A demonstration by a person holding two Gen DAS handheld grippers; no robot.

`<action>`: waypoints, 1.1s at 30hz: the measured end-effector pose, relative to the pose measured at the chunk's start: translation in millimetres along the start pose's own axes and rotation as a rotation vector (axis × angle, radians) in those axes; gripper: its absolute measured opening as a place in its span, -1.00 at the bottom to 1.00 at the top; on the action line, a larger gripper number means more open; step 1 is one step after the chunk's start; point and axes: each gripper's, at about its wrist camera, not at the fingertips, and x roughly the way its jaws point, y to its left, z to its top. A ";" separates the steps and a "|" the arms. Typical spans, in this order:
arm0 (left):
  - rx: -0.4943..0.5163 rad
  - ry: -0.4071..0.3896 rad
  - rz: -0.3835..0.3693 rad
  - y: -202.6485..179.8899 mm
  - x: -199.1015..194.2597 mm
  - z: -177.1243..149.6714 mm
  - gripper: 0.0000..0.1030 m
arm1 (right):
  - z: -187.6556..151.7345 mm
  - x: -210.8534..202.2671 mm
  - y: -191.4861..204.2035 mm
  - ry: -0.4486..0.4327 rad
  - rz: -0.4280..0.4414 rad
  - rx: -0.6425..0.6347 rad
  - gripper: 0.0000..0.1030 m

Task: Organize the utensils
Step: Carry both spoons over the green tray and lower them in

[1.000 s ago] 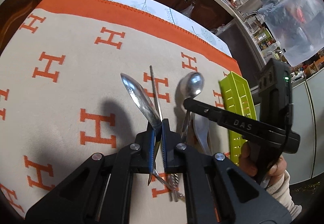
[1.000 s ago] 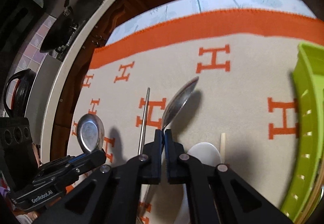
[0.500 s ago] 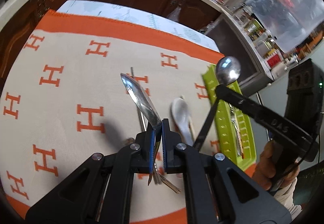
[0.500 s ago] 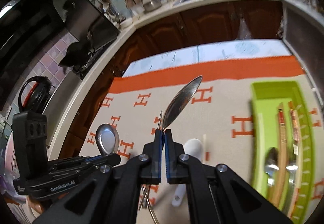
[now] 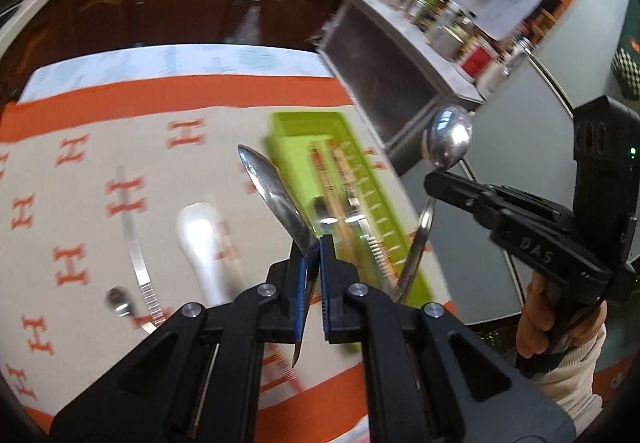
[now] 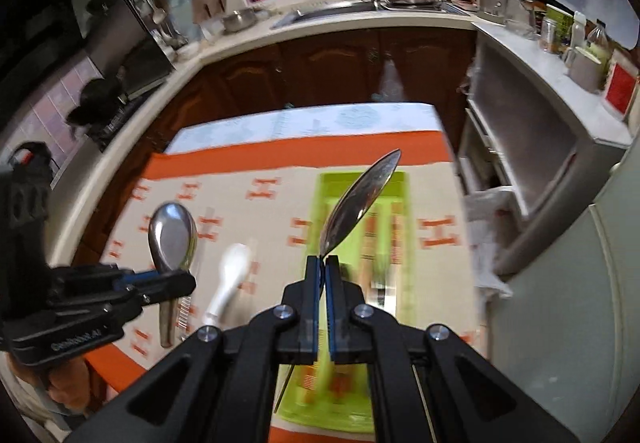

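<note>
We are carrying two steel spoons: left claw point(image 5: 314, 279) clamping one spoon point(image 5: 276, 199), right claw point(image 6: 322, 283) clamping another spoon point(image 6: 360, 203) over the green tray point(image 6: 402, 179) (lower flat, lengthwise).

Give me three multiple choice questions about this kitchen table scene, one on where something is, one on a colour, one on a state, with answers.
1. Where does the white spoon lie?
A. on the patterned cloth
B. in the tray
C. in the sink

2. What colour is the utensil tray?
A. red
B. lime green
C. black

3. What is the left gripper doing?
A. hanging open, holding nothing
B. pressing on the cloth
C. clamping a metal spoon

Answers: 1 A, it rests on the cloth left of the tray. 2 B, its walls are bright green. 3 C, the fingers pinch the metal spoon at its neck, clear of the table.
</note>
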 end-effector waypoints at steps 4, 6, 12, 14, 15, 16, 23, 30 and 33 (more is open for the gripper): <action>0.027 0.004 -0.012 -43.2 28.2 17.2 -0.92 | 4.2 11.2 -27.6 0.056 -0.056 -0.043 -0.96; 0.032 0.001 -0.006 -53.8 45.2 24.4 -0.92 | 2.9 21.9 -36.5 0.083 -0.062 -0.050 -0.96; 0.014 0.061 0.048 -49.6 105.6 33.2 -0.92 | -5.6 58.3 -39.3 0.147 -0.068 -0.111 -0.96; 0.007 0.100 0.065 -43.3 128.7 36.8 -0.92 | -5.4 69.6 -41.0 0.166 -0.055 -0.121 -0.96; 0.001 0.125 0.076 -40.1 139.0 36.3 -0.92 | -4.2 73.5 -41.3 0.171 -0.050 -0.119 -0.96; -0.007 0.141 0.088 -36.5 146.6 35.4 -0.92 | -2.9 79.3 -43.8 0.181 -0.046 -0.117 -0.96; -0.010 0.156 0.102 -19.8 155.2 31.2 -0.91 | 2.0 104.9 -53.9 0.216 -0.004 -0.078 -0.96; 0.008 0.141 0.109 -13.3 140.6 33.7 -0.57 | 6.2 117.2 -59.1 0.228 0.026 -0.027 -0.94; -0.001 0.123 0.114 -9.8 131.7 34.3 -0.36 | 6.2 119.2 -62.9 0.239 0.039 0.000 -0.93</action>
